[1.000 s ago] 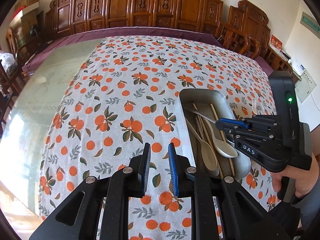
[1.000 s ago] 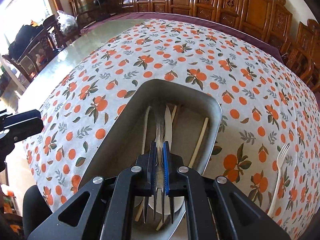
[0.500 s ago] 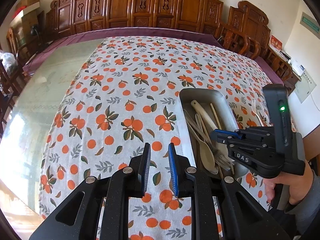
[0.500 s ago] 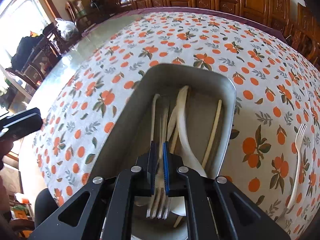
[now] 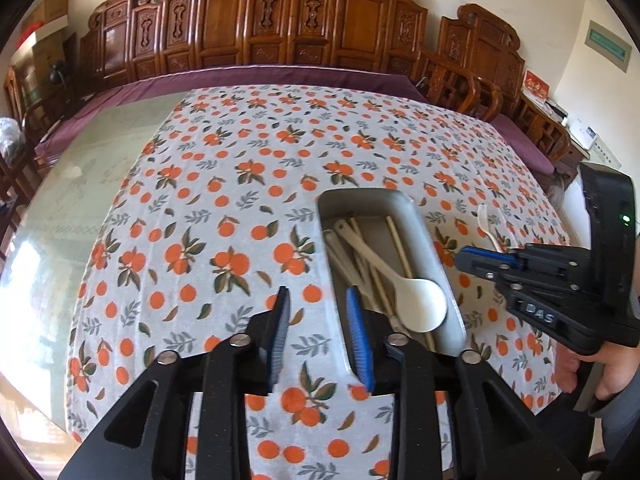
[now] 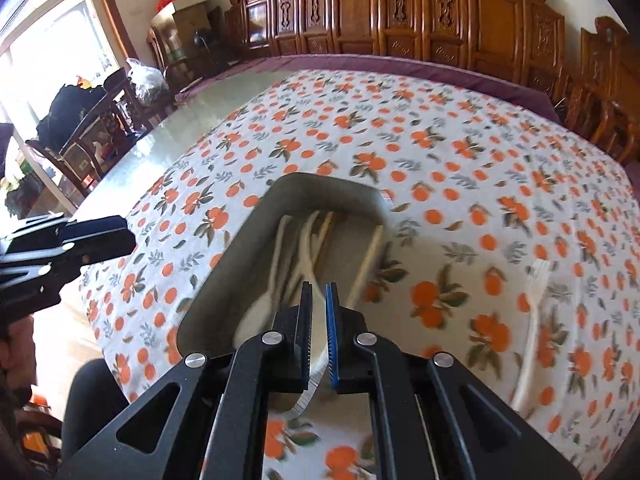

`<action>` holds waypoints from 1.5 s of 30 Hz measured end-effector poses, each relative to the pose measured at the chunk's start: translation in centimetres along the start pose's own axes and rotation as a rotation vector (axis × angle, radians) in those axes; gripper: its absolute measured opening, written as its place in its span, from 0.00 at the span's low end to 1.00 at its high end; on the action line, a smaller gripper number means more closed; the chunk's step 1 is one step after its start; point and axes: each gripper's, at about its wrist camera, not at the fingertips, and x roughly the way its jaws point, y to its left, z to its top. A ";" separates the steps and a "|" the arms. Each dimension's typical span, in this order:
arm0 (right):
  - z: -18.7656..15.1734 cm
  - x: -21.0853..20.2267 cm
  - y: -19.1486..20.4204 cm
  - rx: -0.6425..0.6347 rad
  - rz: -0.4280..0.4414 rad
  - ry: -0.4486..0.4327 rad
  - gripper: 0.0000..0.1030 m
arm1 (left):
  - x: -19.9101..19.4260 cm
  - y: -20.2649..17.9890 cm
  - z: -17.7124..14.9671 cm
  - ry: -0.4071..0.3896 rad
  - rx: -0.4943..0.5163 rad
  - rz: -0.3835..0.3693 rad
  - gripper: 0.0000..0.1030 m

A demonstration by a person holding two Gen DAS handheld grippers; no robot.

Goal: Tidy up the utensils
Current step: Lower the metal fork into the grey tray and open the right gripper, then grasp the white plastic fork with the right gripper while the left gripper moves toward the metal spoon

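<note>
A grey metal tray (image 5: 424, 232) (image 6: 244, 240) on the orange-print tablecloth holds a white spoon (image 5: 420, 304), chopsticks (image 5: 400, 248) and other pale utensils (image 6: 304, 240). My left gripper (image 5: 316, 308) is open and empty, hovering over the cloth at the tray's left rim. My right gripper (image 6: 319, 296) is open a little with nothing between its pads, above the tray's near end; in the left wrist view it (image 5: 480, 260) sits just right of the tray. A white plastic fork (image 6: 530, 332) (image 5: 490, 228) lies on the cloth right of the tray.
The tablecloth (image 5: 248, 184) covers a glass-topped table with bare glass (image 5: 80, 184) on the left. Carved wooden chairs (image 5: 304, 28) line the far side. A hand (image 5: 612, 372) holds the right gripper at the table's right edge.
The right gripper let go of the metal fork into the tray, opened slightly and drew back to the right, out over the tray's rim. The left gripper opened wider.
</note>
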 end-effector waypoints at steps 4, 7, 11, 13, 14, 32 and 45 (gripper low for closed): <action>-1.5 -2.6 -2.5 -0.008 -0.032 -0.028 0.08 | 0.1 -1.6 0.3 -0.016 0.012 -0.004 0.57; -2.4 -3.7 -4.5 -0.009 -0.062 -0.032 0.08 | 0.2 -2.8 0.6 -0.039 0.024 -0.016 0.76; -3.5 -4.6 -7.8 0.008 -0.106 -0.027 0.12 | 0.3 -4.4 1.0 -0.070 0.035 -0.029 0.83; -3.9 -4.8 -9.3 0.028 -0.117 -0.025 0.20 | 0.6 -5.1 1.2 -0.075 0.033 -0.037 0.84; -4.0 -4.9 -10.0 0.035 -0.124 -0.024 0.22 | 0.8 -5.6 1.4 -0.078 0.033 -0.039 0.84; -4.1 1.8 -17.7 0.103 -0.147 0.082 0.22 | 4.1 -10.5 1.2 -0.030 0.078 -0.061 0.84; -4.5 3.7 -17.9 0.098 -0.199 0.149 0.08 | 4.9 -11.8 0.6 -0.005 0.102 -0.072 0.84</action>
